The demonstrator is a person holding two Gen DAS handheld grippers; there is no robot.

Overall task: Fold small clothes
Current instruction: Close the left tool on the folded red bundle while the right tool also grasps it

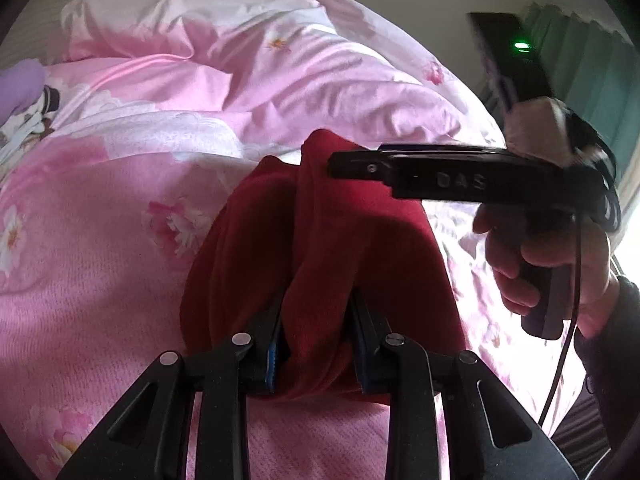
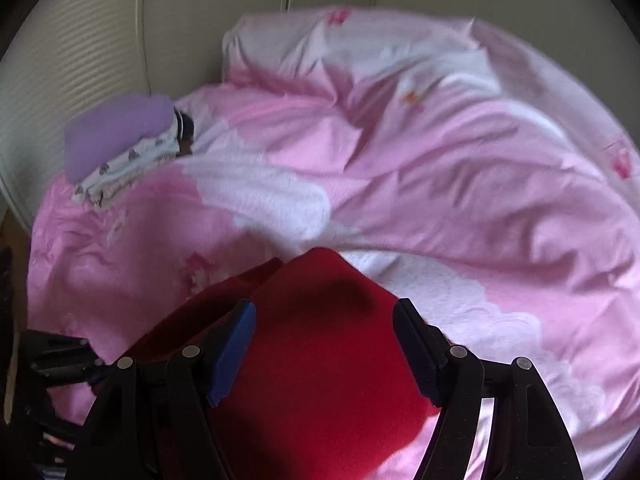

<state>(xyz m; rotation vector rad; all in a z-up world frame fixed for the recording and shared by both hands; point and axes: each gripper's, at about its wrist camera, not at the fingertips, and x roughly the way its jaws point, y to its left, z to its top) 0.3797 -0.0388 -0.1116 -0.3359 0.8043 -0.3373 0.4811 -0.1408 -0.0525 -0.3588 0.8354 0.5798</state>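
A dark red garment (image 1: 320, 248) lies bunched on the pink floral bed. My left gripper (image 1: 318, 304) is shut on a thick fold of it, cloth pinched between the blue-padded jaws. The right gripper shows side-on in the left wrist view (image 1: 336, 166), just above the garment's far ridge, with the person's hand on its handle. In the right wrist view the right gripper (image 2: 324, 312) stands open, its jaws wide apart over the flat red garment (image 2: 316, 360), holding nothing.
A rumpled pink floral duvet (image 2: 440, 184) covers the bed. A purple item (image 2: 116, 132) and a folded patterned cloth (image 2: 128, 164) lie at the far left near the white wall. A green curtain (image 1: 588, 64) hangs at the right.
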